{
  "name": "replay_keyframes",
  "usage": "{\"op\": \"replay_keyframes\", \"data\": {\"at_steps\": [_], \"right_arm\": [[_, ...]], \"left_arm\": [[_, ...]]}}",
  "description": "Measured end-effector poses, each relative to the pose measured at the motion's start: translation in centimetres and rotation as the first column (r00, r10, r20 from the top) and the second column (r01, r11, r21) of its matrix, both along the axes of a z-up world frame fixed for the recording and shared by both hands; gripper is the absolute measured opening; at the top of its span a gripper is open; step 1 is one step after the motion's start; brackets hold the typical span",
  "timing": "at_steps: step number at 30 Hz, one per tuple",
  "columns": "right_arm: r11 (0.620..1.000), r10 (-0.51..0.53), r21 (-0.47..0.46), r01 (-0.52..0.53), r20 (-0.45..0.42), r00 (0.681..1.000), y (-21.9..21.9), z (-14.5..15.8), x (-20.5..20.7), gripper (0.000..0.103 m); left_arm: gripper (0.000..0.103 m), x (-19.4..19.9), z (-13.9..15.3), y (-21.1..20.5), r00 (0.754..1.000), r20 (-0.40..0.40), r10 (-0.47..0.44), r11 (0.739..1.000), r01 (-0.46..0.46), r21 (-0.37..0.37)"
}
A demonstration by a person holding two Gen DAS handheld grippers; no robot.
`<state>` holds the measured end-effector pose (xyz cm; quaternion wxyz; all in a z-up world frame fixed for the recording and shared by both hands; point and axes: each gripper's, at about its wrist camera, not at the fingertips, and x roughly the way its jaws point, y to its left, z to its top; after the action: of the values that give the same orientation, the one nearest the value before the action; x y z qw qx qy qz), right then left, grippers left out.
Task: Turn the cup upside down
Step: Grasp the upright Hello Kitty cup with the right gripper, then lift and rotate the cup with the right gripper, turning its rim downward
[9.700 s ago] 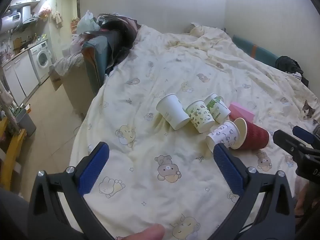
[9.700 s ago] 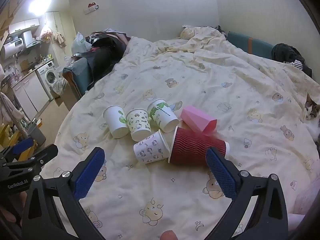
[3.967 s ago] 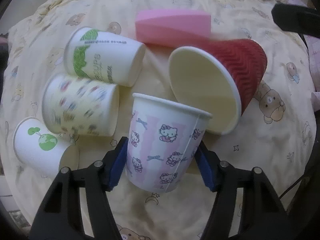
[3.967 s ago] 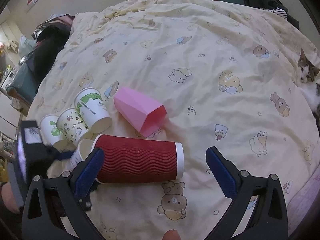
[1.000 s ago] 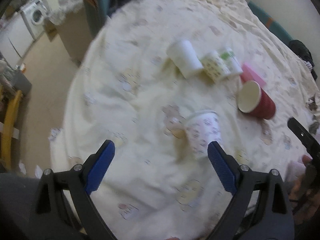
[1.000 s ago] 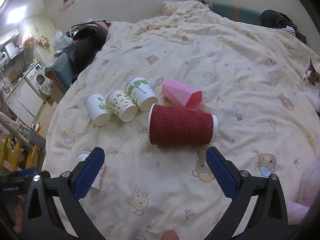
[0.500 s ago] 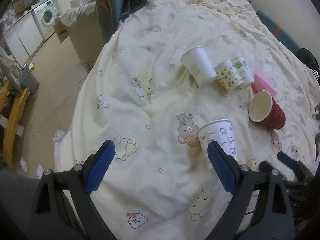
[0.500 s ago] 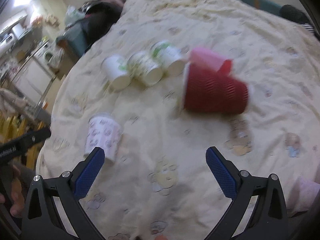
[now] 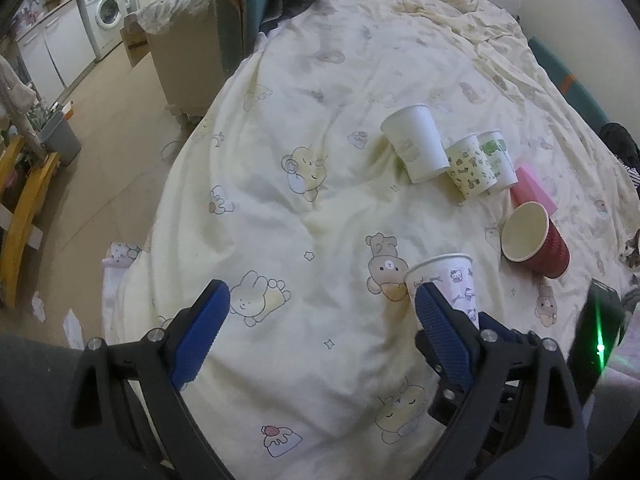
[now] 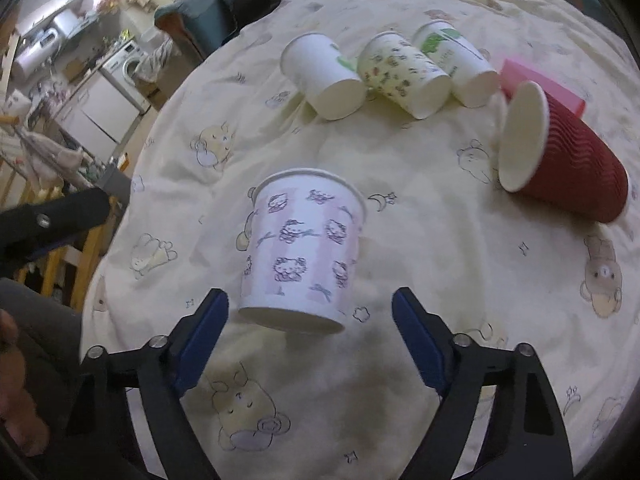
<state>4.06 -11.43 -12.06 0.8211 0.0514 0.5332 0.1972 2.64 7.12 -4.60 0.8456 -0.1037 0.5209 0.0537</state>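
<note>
A white paper cup with pink cat prints [image 10: 304, 256] stands upright on the yellow bedspread, mouth up. It also shows in the left wrist view [image 9: 450, 280], partly hidden behind my left gripper's right finger. My right gripper [image 10: 310, 334] is open, its jaws a little short of the cup's base on either side. My left gripper [image 9: 320, 320] is open and empty, pulled back to the left of the cup. The left gripper's body [image 10: 52, 216] shows at the left edge of the right wrist view.
A red ribbed cup [image 10: 560, 156] lies on its side to the right, with a pink box [image 10: 540, 84] behind it. Several paper cups [image 10: 400, 72] lie on their sides farther back. The bed's edge drops to the floor [image 9: 100, 160] on the left.
My right gripper has moved down and in toward the cat-print cup, which now sits between its jaws' line. My left gripper has drawn back a little from the cup.
</note>
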Motion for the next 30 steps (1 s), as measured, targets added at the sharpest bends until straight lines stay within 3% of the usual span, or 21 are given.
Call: {"op": "replay_keyframes", "data": {"at_steps": [4,6,11,17,22,25,28,30], "right_arm": [[1.000,0.005,0.006,-0.005,-0.007,1.000,0.2,-0.4,0.5,0.073],[1.000,0.012,0.017,-0.012,-0.011,1.000,0.0,-0.4,0.6,0.061],[1.000,0.020,0.013,-0.020,0.018,1.000,-0.8,1.1,0.0,0.061],[1.000,0.016,0.001,-0.016,0.049,0.999,-3.9,5.2,-1.6,0.061],[1.000,-0.011,-0.023,0.014,0.105,0.994,-6.9,7.7,-2.2,0.061],[1.000,-0.022,-0.006,0.022,0.126,0.992,-7.6,7.7,-2.5,0.061],[1.000,-0.013,0.016,0.011,0.117,0.993,-7.7,6.7,-3.2,0.061],[1.000,0.006,0.020,-0.008,0.108,0.994,-7.3,6.4,-3.7,0.061]], "left_arm": [[0.092,0.1,0.0,-0.1,1.000,0.000,-0.006,1.000,0.006,0.001],[0.092,0.2,-0.1,-0.1,1.000,-0.003,-0.004,1.000,0.004,-0.004],[0.092,0.1,0.1,-0.3,1.000,0.006,-0.017,0.999,0.017,-0.029],[0.092,0.0,0.3,-2.4,0.993,0.034,-0.111,0.982,0.115,-0.147],[0.092,-0.2,1.4,-4.7,0.980,0.092,-0.176,0.972,0.187,-0.141],[0.092,-0.3,1.8,-6.0,0.968,0.114,-0.223,0.960,0.239,-0.145],[0.092,-0.3,1.9,-6.7,0.955,0.135,-0.265,0.935,0.288,-0.205],[0.092,-0.1,1.9,-7.2,0.950,0.131,-0.284,0.933,0.306,-0.192]]}}
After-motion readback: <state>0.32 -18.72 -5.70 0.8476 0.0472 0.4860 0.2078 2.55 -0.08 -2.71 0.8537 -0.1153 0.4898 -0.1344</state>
